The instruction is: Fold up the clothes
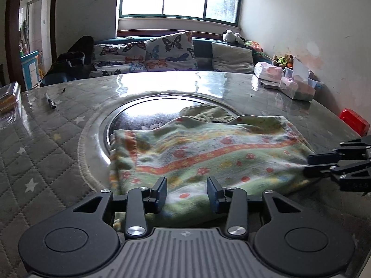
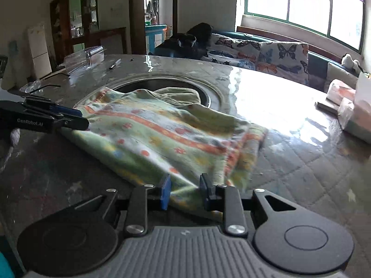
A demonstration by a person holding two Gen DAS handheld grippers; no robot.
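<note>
A: Where is the cloth, and how does it lie?

B: One flowered green garment (image 1: 204, 153) lies flat on the quilted, glossy-covered table (image 1: 46, 153), partly over the round dark inset (image 1: 148, 113) in the middle. In the left wrist view its long axis runs across the picture, left to right, and the orange flower stripes run the same way. A plain green part (image 1: 204, 113) is bunched at the far edge, over the inset.

A: And the tools?

B: Two grippers. The left gripper (image 1: 186, 191) sits over the near hem with its blue pads parted at a moderate width; cloth lies between them, but the pads do not press it. The right gripper (image 2: 185, 191) stands narrower, at the garment's right-hand near corner; a fold of cloth runs between its pads, and whether they pinch it I cannot tell.

A: Each sees the other?

B: Yes. The right gripper's fingers show at the cloth's right edge in the left view, the left's at the cloth's left edge in the right view.

A: Anything else on the table?

B: One pen (image 1: 50, 100) at the far left, one clear plastic box (image 2: 84, 56), a pair of glasses (image 2: 39, 85), and two wrapped pink packs (image 1: 269, 70) at the far right. Behind stands a sofa with two butterfly cushions (image 1: 170, 51).
</note>
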